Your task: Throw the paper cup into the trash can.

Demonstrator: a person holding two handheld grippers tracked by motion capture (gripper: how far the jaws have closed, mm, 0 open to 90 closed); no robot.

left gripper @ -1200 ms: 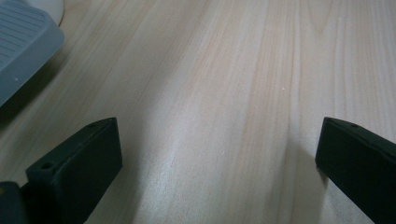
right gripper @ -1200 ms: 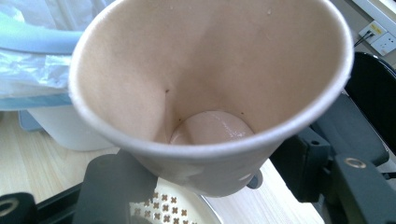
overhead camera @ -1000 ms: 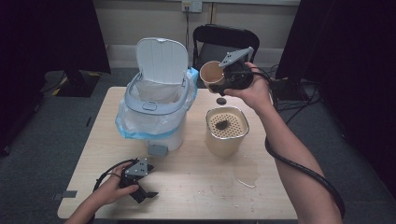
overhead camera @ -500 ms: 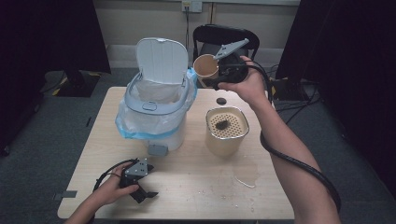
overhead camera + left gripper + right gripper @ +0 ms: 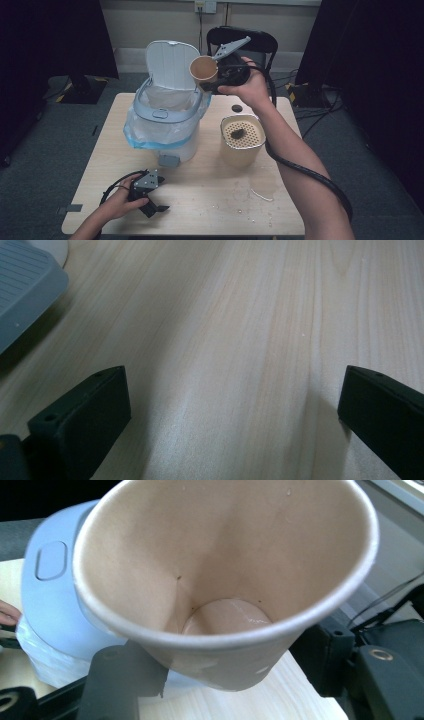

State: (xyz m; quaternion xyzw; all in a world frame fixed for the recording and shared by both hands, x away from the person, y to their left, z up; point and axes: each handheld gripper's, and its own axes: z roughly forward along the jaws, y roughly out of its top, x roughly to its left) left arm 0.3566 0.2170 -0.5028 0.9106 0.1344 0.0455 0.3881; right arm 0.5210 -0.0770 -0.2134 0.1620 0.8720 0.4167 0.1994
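My right gripper (image 5: 209,80) is shut on a brown paper cup (image 5: 203,69), held in the air beside the right rim of the pedal bin (image 5: 165,107). The cup (image 5: 225,580) lies tilted with its mouth toward the camera; its inside looks wet and holds nothing. Black jaws press its lower wall from both sides, and the bin's pale blue top (image 5: 50,595) sits behind it. My left gripper (image 5: 151,205) rests on the table near the front left edge. In its own view the left gripper (image 5: 235,405) stands open over bare wood.
The bin has a raised white lid (image 5: 170,62), a blue bag liner and a grey foot pedal (image 5: 25,290). A beige container with a perforated top (image 5: 242,142) holds a dark lump (image 5: 236,133). A small black disc (image 5: 236,108) and a wet patch (image 5: 265,185) mark the table. A chair (image 5: 250,42) stands behind.
My right gripper has carried the cup up and to the left, from above the beige container to the bin's right rim. The left gripper has stayed put.
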